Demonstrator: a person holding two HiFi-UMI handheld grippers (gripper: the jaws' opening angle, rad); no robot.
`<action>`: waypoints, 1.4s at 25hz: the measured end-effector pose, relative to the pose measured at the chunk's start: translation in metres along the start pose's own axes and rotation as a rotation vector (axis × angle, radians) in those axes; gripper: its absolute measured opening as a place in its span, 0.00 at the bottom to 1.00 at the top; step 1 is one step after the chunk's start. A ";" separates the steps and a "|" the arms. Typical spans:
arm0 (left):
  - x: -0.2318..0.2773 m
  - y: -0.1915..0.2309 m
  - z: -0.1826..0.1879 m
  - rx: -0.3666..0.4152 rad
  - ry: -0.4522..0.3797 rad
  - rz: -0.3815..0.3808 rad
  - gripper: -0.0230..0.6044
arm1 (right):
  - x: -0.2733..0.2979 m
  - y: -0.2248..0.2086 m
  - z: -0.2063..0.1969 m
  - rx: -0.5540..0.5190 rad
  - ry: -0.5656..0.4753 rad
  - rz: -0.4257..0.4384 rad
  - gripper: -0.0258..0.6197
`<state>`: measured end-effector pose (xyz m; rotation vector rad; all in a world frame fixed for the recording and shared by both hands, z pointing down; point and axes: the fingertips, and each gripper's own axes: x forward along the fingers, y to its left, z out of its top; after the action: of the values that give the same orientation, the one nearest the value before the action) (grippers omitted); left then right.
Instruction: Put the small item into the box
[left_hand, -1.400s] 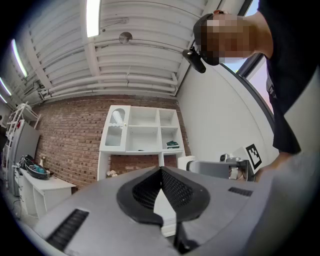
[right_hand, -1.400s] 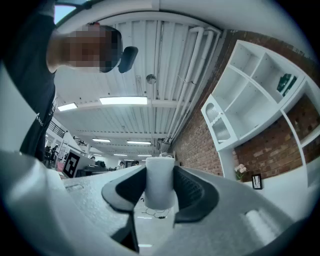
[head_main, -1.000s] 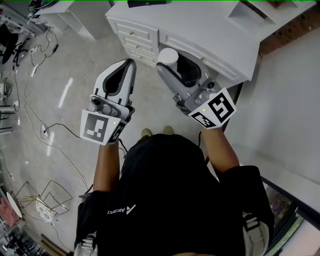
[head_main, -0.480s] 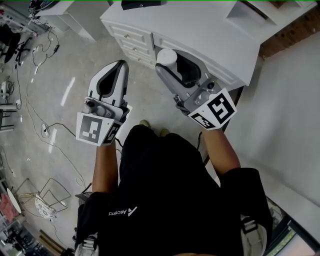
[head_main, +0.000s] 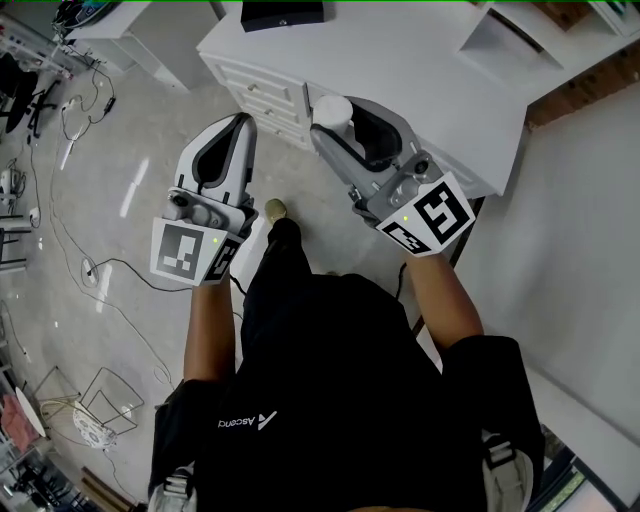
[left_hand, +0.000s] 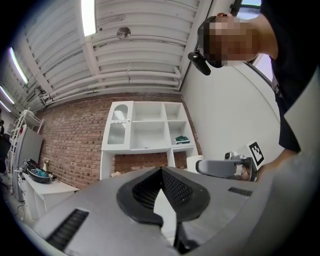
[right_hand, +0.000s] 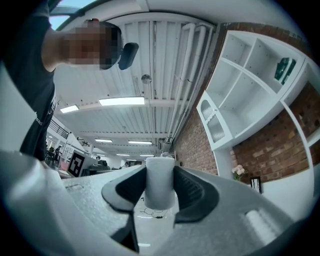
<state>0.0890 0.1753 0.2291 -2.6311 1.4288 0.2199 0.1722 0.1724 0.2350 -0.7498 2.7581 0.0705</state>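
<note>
Right gripper (head_main: 342, 115) clamps a white cylinder (right_hand: 160, 180); left gripper (head_main: 242, 125) closed, empty.

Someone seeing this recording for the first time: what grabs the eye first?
The white cylinder pinched in the fingers of the right gripper, held by the white desk's edge. Next, the left gripper beside it, shut and empty above the floor. A black box sits on the desk, at the top of the head view.

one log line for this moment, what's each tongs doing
left tongs: shut, empty | right tongs: shut on white cylinder | both held near white desk | cylinder not yet boxed
</note>
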 end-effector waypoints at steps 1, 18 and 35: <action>0.004 0.012 -0.007 0.002 0.002 -0.002 0.03 | 0.010 -0.006 -0.006 -0.005 0.004 0.000 0.30; 0.116 0.263 -0.080 0.004 0.037 -0.074 0.03 | 0.244 -0.141 -0.100 -0.053 0.128 -0.067 0.30; 0.196 0.396 -0.140 -0.053 0.058 -0.098 0.03 | 0.376 -0.253 -0.200 -0.070 0.401 -0.091 0.30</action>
<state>-0.1293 -0.2256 0.3070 -2.7634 1.3238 0.1741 -0.0622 -0.2541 0.3278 -1.0034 3.1041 -0.0040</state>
